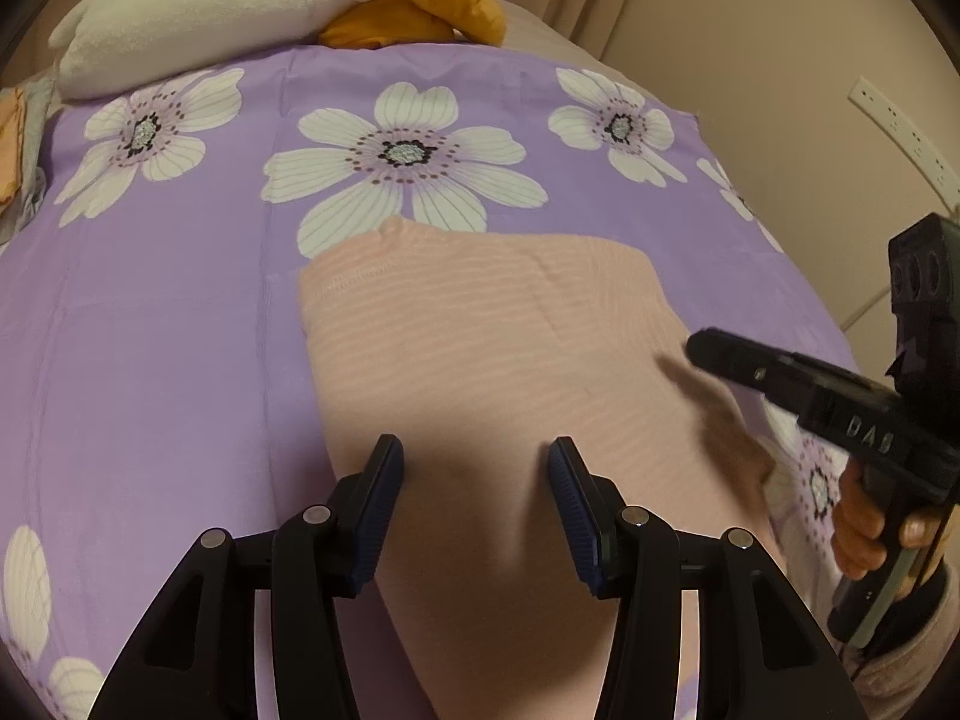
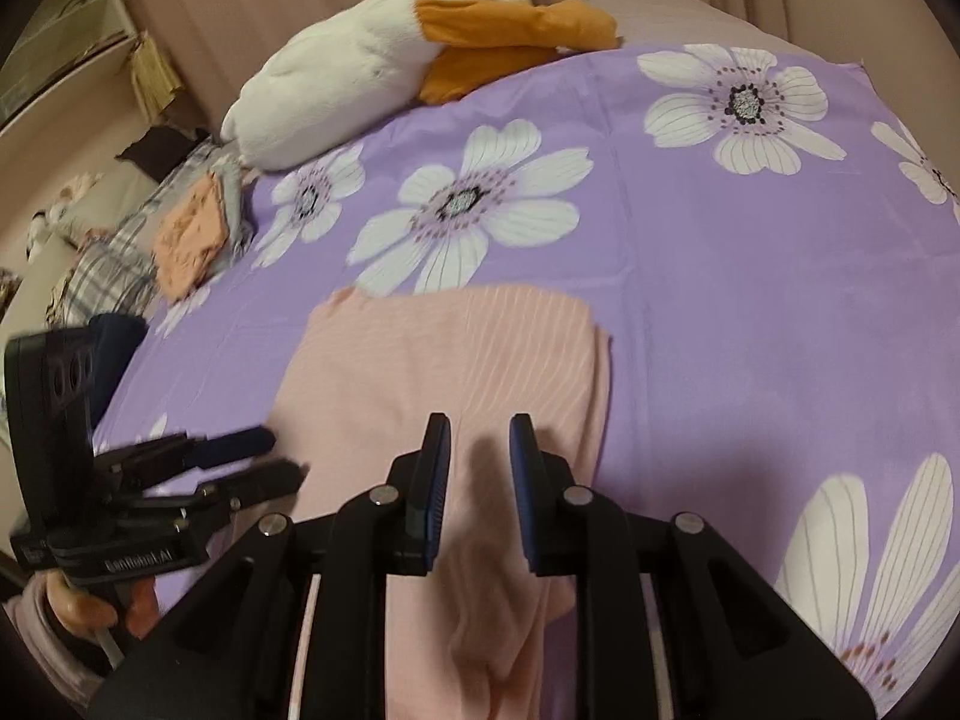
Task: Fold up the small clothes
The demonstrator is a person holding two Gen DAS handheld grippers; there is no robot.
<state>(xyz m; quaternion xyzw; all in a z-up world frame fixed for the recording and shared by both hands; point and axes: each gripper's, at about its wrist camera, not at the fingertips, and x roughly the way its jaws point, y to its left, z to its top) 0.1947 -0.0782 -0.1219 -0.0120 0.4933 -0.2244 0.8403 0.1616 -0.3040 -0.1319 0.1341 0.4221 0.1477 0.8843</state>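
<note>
Hovering over a pink ribbed garment (image 1: 480, 348) on the floral bedsheet (image 1: 180, 330).
Left hand-held gripper (image 1: 474, 456) and right hand-held gripper (image 2: 479, 438) both gape, holding nothing.

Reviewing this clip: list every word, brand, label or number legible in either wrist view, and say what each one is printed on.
"DAS": raised letters on the body of the right gripper, seen in the left wrist view.
"SunRobot.AI": my best reading of the blurred lettering on the base of the left gripper, seen in the right wrist view.
No print is visible on the pink garment, the floral sheet or the plush toy.
</note>
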